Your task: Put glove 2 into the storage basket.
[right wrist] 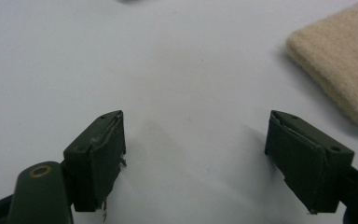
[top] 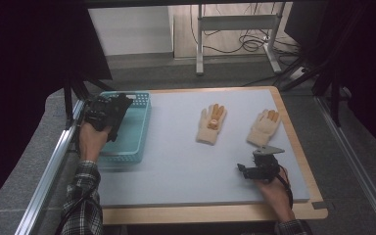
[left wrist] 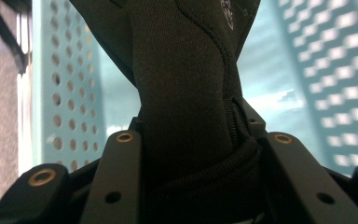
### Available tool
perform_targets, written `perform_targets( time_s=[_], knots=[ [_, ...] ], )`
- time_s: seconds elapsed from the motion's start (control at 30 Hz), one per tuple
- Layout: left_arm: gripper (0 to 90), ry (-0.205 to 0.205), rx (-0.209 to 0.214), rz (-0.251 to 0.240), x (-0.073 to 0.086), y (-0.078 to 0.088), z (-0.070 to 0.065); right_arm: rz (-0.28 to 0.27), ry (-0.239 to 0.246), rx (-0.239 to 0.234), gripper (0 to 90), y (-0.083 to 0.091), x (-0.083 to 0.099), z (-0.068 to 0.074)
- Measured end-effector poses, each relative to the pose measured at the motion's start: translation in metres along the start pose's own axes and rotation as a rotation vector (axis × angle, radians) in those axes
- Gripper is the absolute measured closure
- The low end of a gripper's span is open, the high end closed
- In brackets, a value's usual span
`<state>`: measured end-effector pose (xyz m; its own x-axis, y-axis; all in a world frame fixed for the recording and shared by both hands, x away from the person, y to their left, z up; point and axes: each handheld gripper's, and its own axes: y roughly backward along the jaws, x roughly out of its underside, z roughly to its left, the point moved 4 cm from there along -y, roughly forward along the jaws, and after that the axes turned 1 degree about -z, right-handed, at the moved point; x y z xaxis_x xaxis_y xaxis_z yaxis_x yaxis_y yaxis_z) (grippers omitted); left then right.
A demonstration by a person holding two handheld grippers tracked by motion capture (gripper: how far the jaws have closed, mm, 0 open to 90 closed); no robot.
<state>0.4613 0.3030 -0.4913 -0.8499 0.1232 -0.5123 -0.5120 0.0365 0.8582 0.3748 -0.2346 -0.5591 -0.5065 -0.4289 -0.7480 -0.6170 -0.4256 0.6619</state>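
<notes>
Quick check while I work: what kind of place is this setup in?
Probably a lab recording bench: a grey mat on a wooden table, aluminium rails alongside, dark curtains at the sides, loose floor cables beyond.

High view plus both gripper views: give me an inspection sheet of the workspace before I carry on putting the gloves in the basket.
Surface: grey mat on a wooden table, flat.
Job's things: black glove held over the teal basket; two cream gloves, left one and right one, lying flat and apart on the mat.
Clutter: nothing seen.
Grippers: left gripper shut on the black glove; right gripper open, low over bare mat beside a cream cuff.
Cables: loose cables on the floor beyond the table.
Surroundings: metal stand legs, dark curtains at both sides.
</notes>
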Motion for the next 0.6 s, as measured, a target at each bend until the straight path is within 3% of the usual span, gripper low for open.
perform_targets(
  time_s=[0.23, 0.5, 0.6],
  knots=[
    [62.3, 0.015, -0.029, 0.091, 0.006, -0.03, 0.016, 0.0, 0.001, 0.0, 19.7, 0.0, 0.0, 0.0],
    [58.9, -0.01, -0.065, 0.149, 0.005, -0.049, 0.017, 0.001, 0.001, 0.0, 19.7, 0.0, 0.0, 0.0],
    [47.4, -0.008, -0.074, 0.156, 0.007, -0.054, 0.017, 0.0, 0.0, 0.0, 19.7, 0.0, 0.0, 0.0]
  ],
)
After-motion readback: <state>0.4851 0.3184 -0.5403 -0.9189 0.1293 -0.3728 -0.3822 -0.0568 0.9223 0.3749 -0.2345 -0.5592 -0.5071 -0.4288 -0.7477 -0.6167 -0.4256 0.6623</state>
